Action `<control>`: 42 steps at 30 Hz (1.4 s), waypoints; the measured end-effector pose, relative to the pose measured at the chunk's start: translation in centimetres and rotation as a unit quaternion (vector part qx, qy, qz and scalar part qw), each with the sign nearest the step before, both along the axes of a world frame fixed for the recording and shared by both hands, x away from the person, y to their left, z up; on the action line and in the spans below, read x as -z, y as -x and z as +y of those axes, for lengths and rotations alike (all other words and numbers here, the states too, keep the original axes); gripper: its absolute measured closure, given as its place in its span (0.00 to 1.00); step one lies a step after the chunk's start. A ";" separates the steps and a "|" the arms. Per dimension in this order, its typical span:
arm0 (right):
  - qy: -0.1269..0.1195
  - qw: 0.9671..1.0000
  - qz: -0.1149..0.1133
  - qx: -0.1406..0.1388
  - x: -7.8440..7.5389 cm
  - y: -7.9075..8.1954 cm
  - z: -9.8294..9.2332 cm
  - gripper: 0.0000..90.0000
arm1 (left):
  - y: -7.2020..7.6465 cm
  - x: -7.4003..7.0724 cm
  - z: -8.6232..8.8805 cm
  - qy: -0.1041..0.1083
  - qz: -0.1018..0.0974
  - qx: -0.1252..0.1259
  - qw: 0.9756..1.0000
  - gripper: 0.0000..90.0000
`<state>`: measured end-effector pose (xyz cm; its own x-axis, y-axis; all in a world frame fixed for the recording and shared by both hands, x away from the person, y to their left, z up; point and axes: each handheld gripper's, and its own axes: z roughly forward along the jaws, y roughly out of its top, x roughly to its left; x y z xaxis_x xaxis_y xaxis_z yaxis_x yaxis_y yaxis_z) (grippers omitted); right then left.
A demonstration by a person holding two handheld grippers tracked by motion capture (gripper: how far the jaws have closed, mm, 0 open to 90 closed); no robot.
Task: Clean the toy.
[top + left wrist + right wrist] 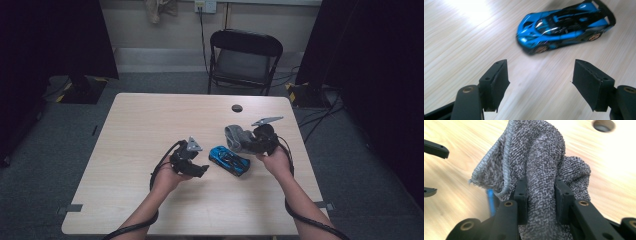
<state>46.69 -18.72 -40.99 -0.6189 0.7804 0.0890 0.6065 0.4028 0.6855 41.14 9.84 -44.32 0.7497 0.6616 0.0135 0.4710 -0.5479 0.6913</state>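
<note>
A blue and black toy sports car [229, 160] [564, 26] stands on the wooden table [150, 125] between my two hands. Just left of it, my left gripper [197, 170] [540, 83] is open, its pads [497, 81] apart with only bare tabletop between them. My right gripper [247, 142] [541, 200] is shut on a bunched grey terry cloth [236, 137] [536, 162], held just right of and behind the car. A sliver of the blue car [490, 201] peeks out under the cloth in the right gripper view.
A round cable hole [237, 108] [603, 125] sits in the table near its far edge. A black folding chair [243, 60] stands behind the table. Dark curtains hang at both sides. Two black jaw tips [435, 148] show at the left edge of the right gripper view.
</note>
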 end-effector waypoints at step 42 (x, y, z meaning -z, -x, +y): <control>-0.004 0.981 0.025 -0.194 4.9 2.9 18.6 0.74 | 4.2 -1.7 12.0 0.040 -0.017 -0.089 0.995 0.31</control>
<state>43.80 -0.14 -45.87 -0.8637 0.4865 0.1317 0.4416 0.6043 0.6633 36.91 21.89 -42.65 0.6206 0.7839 -0.0202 0.5307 -0.4009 0.7468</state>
